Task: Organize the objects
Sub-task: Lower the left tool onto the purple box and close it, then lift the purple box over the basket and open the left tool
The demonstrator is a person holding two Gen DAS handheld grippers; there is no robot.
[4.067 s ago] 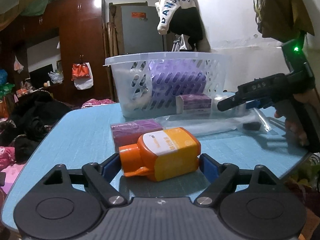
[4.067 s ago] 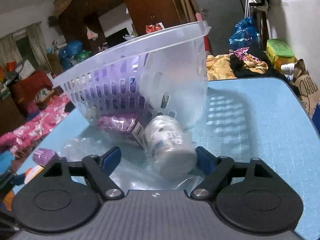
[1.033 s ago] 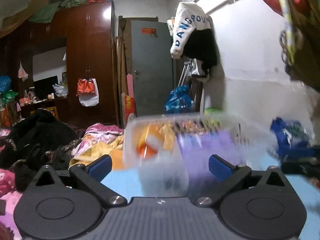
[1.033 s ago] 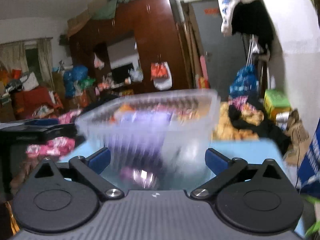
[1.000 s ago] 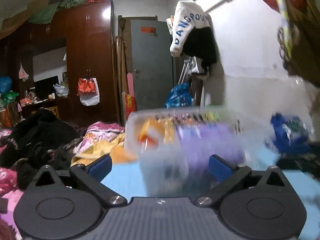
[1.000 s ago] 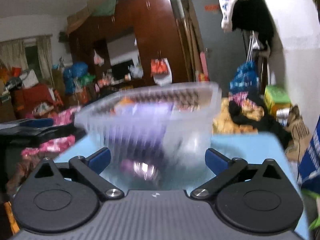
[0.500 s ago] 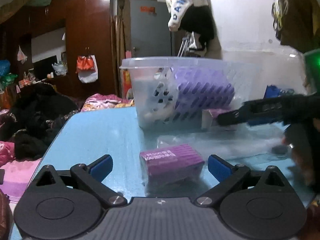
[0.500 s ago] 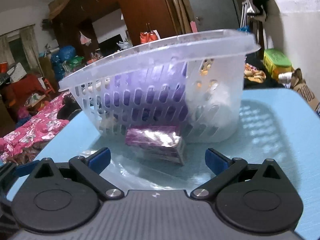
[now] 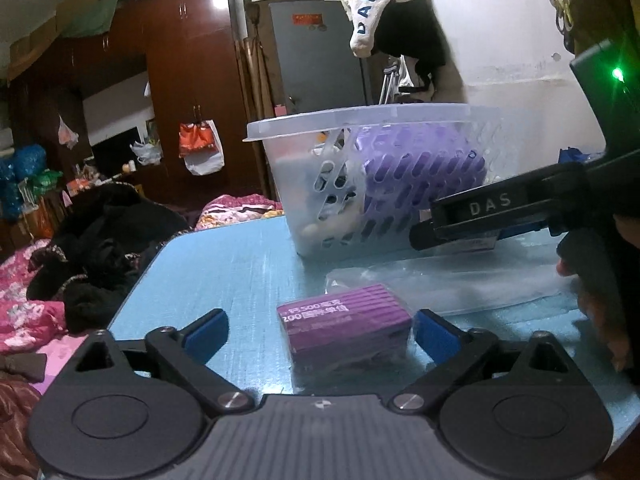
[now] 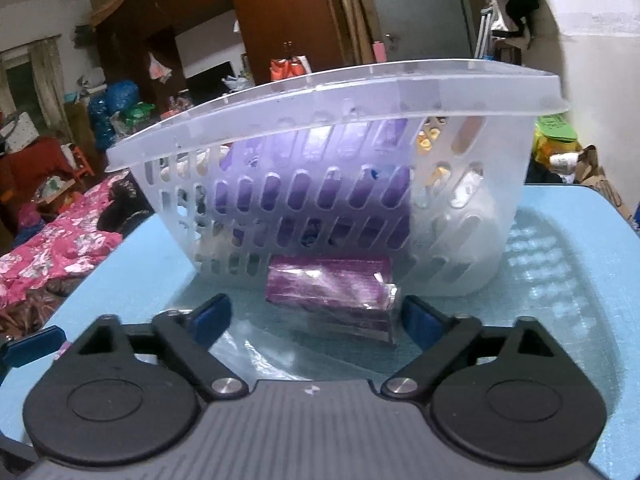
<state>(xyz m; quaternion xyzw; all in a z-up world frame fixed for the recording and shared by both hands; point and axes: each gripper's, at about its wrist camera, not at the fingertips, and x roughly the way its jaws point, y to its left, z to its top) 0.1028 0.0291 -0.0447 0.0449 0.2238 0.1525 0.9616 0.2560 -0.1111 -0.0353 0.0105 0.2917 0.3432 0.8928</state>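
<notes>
Translucent perforated plastic basket (image 10: 460, 92) already holds several items. Two wrapped purple boxes remain on the blue tabletop (image 9: 224, 264): one (image 9: 346, 330) between my left claw (image 9: 320, 332), one (image 10: 330, 286) between my right claw (image 10: 316, 314). Both claws closing, neither gripping yet.

A lived-in bedroom in a home, crowded and dimly lit: a tall dark-wood wardrobe (image 9: 188, 92) with bundles stacked on top, plastic bags (image 9: 198, 148) hung from its handles, and a grey door (image 9: 320, 56) beside it. Pink floral bedding (image 10: 52, 256) and heaps of dark clothing (image 9: 104, 240) cover what looks like a bed (its frame cannot be made out), while a white printed garment (image 9: 376, 4) hangs high on the whitewashed wall. Household clutter fills the far corner near a curtained window (image 10: 36, 80), and a blue bench (image 9: 224, 272) carries a clear plastic basket (image 10: 500, 92).
</notes>
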